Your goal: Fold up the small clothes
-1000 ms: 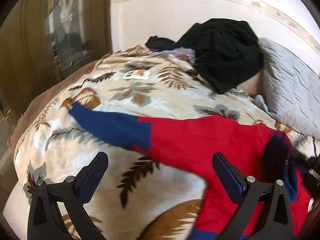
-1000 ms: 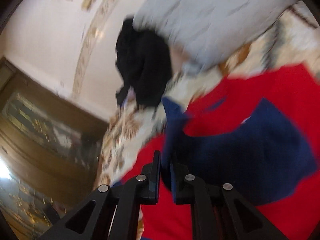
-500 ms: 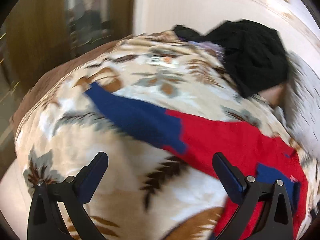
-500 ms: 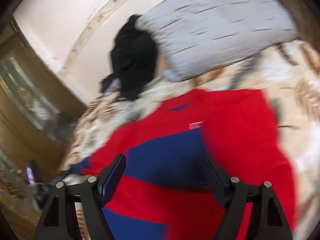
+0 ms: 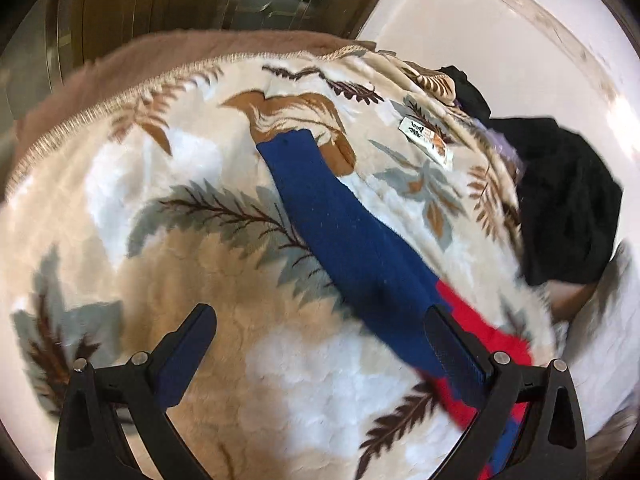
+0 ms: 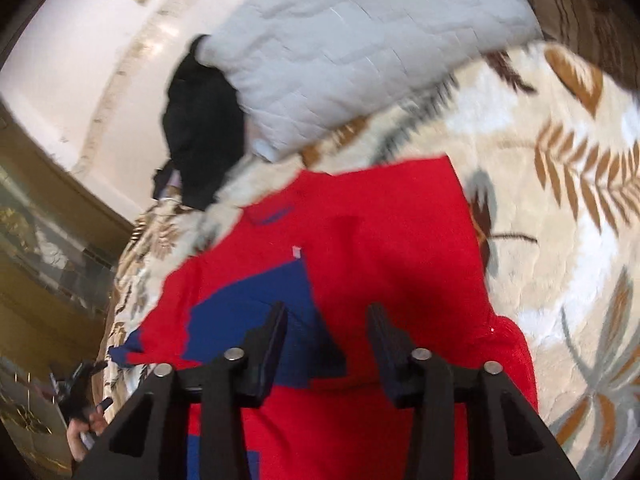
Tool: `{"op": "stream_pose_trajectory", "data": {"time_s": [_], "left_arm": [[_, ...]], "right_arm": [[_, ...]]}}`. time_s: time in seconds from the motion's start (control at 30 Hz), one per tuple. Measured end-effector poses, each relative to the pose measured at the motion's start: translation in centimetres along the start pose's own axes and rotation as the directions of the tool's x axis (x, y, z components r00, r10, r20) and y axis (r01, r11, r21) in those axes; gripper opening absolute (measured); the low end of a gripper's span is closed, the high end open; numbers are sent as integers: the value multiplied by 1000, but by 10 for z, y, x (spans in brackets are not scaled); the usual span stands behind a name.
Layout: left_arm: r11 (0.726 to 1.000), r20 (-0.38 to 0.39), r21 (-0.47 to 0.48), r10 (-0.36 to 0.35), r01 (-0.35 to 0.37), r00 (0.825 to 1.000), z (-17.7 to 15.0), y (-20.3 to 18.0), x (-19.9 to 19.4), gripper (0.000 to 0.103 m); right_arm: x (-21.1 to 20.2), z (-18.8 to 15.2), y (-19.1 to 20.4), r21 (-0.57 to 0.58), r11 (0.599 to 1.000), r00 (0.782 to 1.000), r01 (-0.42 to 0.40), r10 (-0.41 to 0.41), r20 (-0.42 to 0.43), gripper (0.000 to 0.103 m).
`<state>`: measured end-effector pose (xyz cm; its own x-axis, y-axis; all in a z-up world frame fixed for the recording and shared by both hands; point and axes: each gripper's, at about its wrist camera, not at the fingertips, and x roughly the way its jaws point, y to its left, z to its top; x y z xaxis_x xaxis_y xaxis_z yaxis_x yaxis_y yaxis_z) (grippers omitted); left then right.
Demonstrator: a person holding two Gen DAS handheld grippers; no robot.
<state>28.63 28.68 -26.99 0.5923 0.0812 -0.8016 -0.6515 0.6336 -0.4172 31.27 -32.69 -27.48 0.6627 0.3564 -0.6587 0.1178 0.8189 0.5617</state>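
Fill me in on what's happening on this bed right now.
A person with a gripper in each hand is folding a red and blue sweater spread on a leaf-print blanket. One blue sleeve lies folded across the red body; the other sleeve lies stretched out over the blanket. The left gripper is open near that outstretched sleeve, and the right gripper is open above the body, holding nothing. A black garment and a grey pillow lie beyond.
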Motion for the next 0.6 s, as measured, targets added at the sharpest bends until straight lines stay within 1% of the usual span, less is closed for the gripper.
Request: {"op": "stream_pose_trajectory", "data": {"time_s": [0.07, 0.13, 0.17, 0.2, 0.27, 0.33, 0.47, 0.57, 0.6], "left_arm": [[997, -23, -51, -59, 58, 998, 6, 6, 6, 103], [988, -36, -99, -123, 119, 992, 10, 10, 9, 103], [982, -34, -122, -149, 144, 988, 13, 12, 10, 103], [979, -29, -134, -160, 155, 987, 16, 13, 11, 103], [977, -33, -142, -166, 159, 986, 22, 12, 13, 103], [968, -56, -172, -195, 183, 979, 28, 11, 20, 103], [956, -82, -230, -204, 180, 976, 38, 12, 38, 103], [951, -78, -246, -210, 185, 975, 44, 11, 47, 103], [950, -66, -248, -210, 188, 975, 47, 10, 49, 103]], "right_arm": [[-2, -2, 5, -9, 1000, 1000, -17, 17, -1, 48], [3, -4, 11, -30, 999, 1000, -23, 23, -3, 48], [1, -7, 16, -47, 999, 1000, -17, 17, -3, 48], [4, -8, 19, -63, 998, 1000, -18, 17, -9, 48], [8, -13, 26, -75, 996, 999, -39, 37, -22, 48], [9, -18, 28, -81, 996, 998, -48, 46, -35, 48], [12, -21, 31, -97, 994, 998, -48, 44, -39, 48], [14, -21, 30, -96, 994, 998, -45, 41, -40, 48], [15, -21, 29, -96, 995, 999, -41, 38, -39, 48]]}}
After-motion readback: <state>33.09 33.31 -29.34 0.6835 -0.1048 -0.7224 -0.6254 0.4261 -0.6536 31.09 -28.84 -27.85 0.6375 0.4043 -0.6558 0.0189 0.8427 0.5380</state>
